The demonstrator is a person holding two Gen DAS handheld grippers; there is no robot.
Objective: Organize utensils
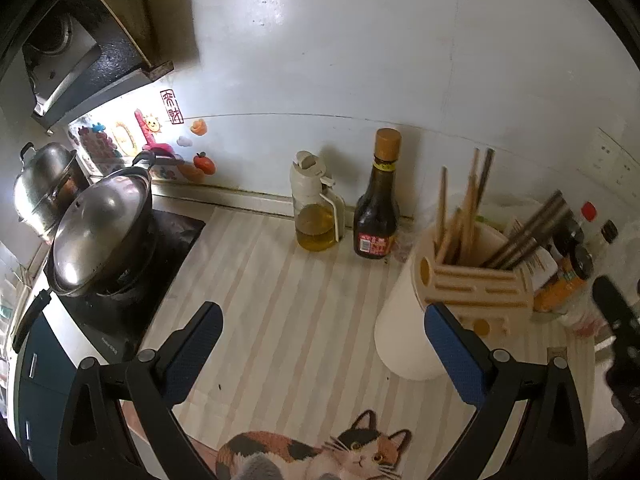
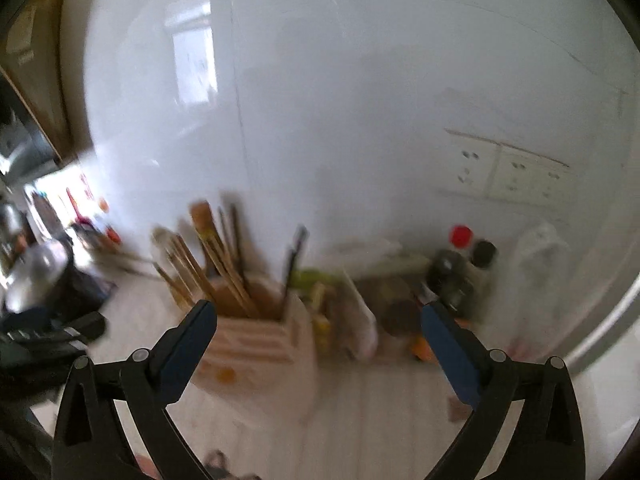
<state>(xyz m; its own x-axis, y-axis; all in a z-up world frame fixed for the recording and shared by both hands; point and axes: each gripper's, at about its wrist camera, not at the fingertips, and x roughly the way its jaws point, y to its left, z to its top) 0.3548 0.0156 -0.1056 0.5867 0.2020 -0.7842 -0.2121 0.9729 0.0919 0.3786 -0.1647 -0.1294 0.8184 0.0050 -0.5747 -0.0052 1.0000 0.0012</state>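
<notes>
A white utensil holder (image 1: 408, 328) with a beige slotted top (image 1: 480, 288) stands on the striped counter at the right of the left wrist view. Wooden chopsticks (image 1: 464, 216) and dark metal-handled utensils (image 1: 532, 236) stand in it. My left gripper (image 1: 324, 312) is open and empty, its right finger close to the holder. In the blurred right wrist view the same holder (image 2: 260, 344) with chopsticks (image 2: 216, 264) sits behind my left finger. My right gripper (image 2: 320, 312) is open and empty above the counter.
An oil dispenser (image 1: 316, 208) and a dark sauce bottle (image 1: 378, 204) stand by the wall. A lidded wok (image 1: 100, 232) and a steel pot (image 1: 44, 188) sit on the stove at left. Seasoning bottles (image 1: 576, 256) crowd the right. A cat-print mat (image 1: 320, 456) lies at the front edge.
</notes>
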